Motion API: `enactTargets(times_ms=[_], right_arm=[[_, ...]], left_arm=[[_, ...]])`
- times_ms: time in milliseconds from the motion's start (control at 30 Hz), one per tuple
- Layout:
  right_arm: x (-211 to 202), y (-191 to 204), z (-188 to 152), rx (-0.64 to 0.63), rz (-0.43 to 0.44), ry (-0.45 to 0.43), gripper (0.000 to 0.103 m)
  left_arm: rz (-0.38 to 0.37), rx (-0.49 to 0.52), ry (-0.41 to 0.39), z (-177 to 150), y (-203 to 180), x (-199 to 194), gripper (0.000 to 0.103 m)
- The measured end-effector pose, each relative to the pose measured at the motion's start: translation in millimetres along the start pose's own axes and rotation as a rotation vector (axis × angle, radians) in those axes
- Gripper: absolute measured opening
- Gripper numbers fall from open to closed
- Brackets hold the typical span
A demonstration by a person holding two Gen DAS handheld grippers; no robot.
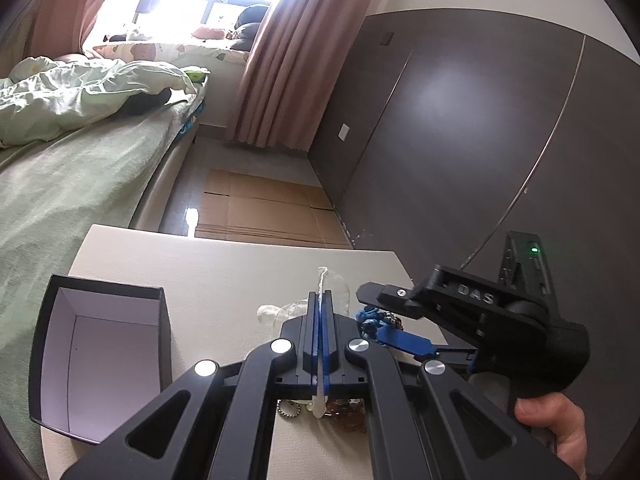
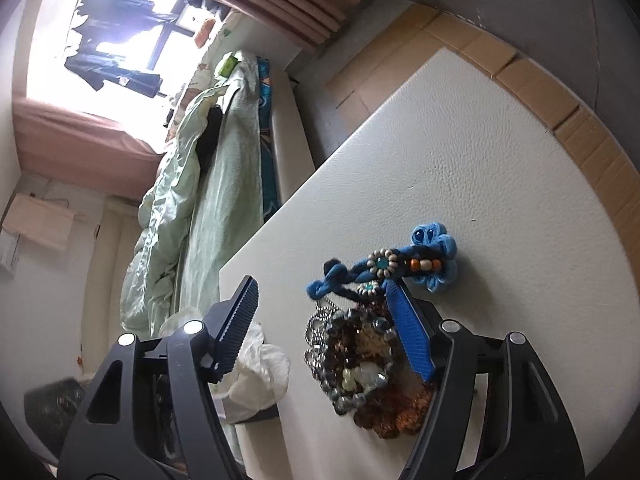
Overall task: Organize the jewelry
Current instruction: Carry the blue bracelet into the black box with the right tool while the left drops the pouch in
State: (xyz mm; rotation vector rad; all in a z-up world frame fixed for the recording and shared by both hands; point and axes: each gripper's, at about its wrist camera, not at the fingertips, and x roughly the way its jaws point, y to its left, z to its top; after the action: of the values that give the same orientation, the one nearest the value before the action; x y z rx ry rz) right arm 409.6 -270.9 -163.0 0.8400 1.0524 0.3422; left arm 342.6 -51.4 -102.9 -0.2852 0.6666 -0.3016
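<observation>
Left gripper [image 1: 320, 300] fills the bottom of the left wrist view, jaws pressed narrow onto a thin whitish strip of a clear plastic bag [image 1: 334, 286]; the strip runs between the blue pads and its end hangs out below them. Rest of the bag lies crumpled on the white desk [image 1: 224, 264] just ahead of the jaw tips. Through the gripper frame: a ball chain [image 1: 291, 409] and brown beads on the desk below.

Black box [image 1: 104, 356], open, pale lining, sits at the desk's left edge, apart from the bag. Nothing visible inside it.

Right gripper [image 2: 324, 312]: jaws wide, holding nothing. Right blue pad [image 2: 408, 326] lies against the jewelry pile; left pad [image 2: 240, 320] is well apart, above the white plastic [image 2: 260, 372] at the desk edge. In the left wrist view this gripper comes in from the right, one finger above and one at the blue cord.

Jewelry pile on the desk, between the right jaws and nearer the right one:
- blue corded bracelet [image 2: 384, 264] with a flower end, orange and white beads, round beaded medallion
- dark beaded piece [image 2: 352, 364] with clear and yellowish stones, touching the bracelet
- brown knitted-looking piece [image 2: 400, 416] under it

Bed [image 1: 72, 168] with green cover beside the desk; cardboard [image 1: 260, 208] on the floor beyond.
</observation>
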Motion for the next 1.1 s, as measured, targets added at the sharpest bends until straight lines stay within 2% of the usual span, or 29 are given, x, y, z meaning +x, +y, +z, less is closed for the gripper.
enactTargets(times_ms=[100,167,233,300,400,533,767,900,1100], right_arm=[[7,-9,2,0.044,-0.03,-0.004,0.068],[11,-14,3,0.07,-0.047,-0.009,0.059],[11,-17,3,0.09,-0.055,-0.011,0.03],[8,-19,2,0.095,-0.041,-0.016,0.01],[-3,-13,1,0.054,-0.054,-0.063,0.01],[-14,12,-4,-0.032,0.002,-0.095,0.01],[-20,53,-16,-0.142,0.113,-0.102,0.01],[-18,78,-27,-0.179,0.187,-0.084,0.01],[-5,112,-45,-0.223,0.245,-0.046,0.01]], left_arm=[[0.002,-0.001,-0.001,-1,2,1,0.0],[0.001,-0.008,0.006,-1,4,4,0.0],[0.001,-0.013,0.008,-1,7,3,0.0],[0.004,-0.012,0.003,0,7,1,0.0],[-0.005,-0.02,0.004,1,9,-4,0.0],[0.008,0.004,-0.017,6,6,-18,0.0],[0.037,0.011,-0.065,21,12,-53,0.0],[0.095,0.01,-0.079,26,28,-71,0.0],[0.173,-0.017,-0.08,29,59,-89,0.0]])
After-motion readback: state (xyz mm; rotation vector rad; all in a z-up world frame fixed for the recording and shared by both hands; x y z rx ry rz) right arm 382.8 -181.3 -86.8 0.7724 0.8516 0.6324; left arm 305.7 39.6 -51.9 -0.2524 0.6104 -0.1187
